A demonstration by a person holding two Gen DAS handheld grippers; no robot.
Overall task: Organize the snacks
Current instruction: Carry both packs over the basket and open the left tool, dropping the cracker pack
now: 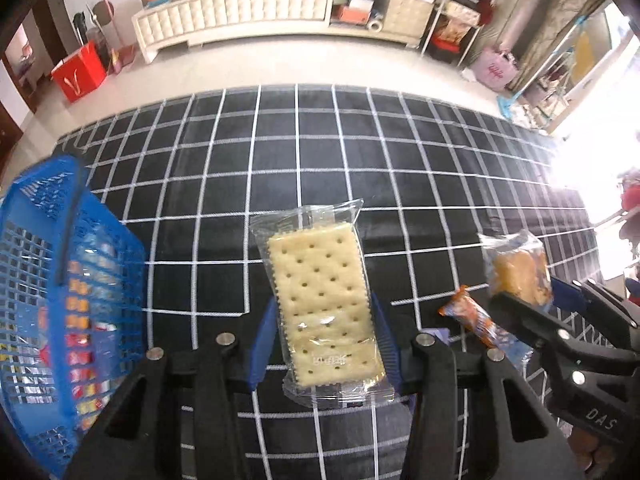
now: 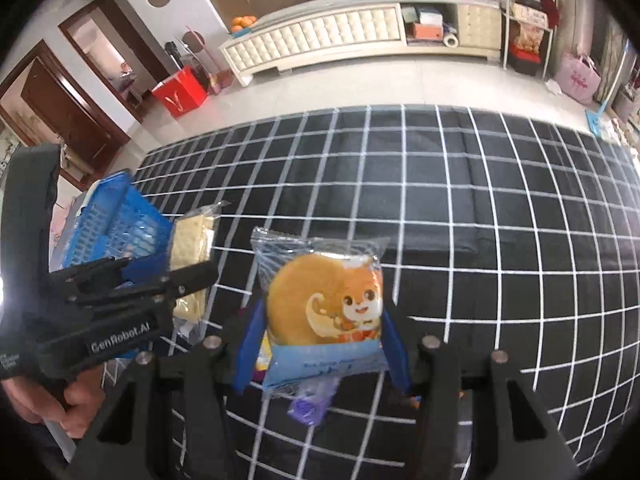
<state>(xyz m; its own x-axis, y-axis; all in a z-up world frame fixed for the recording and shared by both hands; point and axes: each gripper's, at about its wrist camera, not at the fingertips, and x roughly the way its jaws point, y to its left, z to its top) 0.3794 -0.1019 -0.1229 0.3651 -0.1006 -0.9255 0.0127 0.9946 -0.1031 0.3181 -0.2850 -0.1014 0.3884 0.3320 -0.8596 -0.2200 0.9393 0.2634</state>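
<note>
The left claw pinches a clear plastic packet holding a pale, dotted rectangular cracker, its blue pads pressed against the packet's two long sides. The packet stands lifted above the tabletop covered with a black cloth gridded in white lines. At the left edge of that tabletop sits a blue plastic mesh basket, and wrapped snacks in red, orange and silver show through its wall. The cracker packet is just beside the basket, not in it.

The right claw pinches a clear and blue wrapper with a round golden cake and a cartoon squirrel printed on it, also held off the cloth. Below it on the cloth lies a small purple wrapped sweet. In the left wrist view, an orange stick-shaped snack packet lies on the cloth between the two claws. A hand grips the left tool's handle.
</note>
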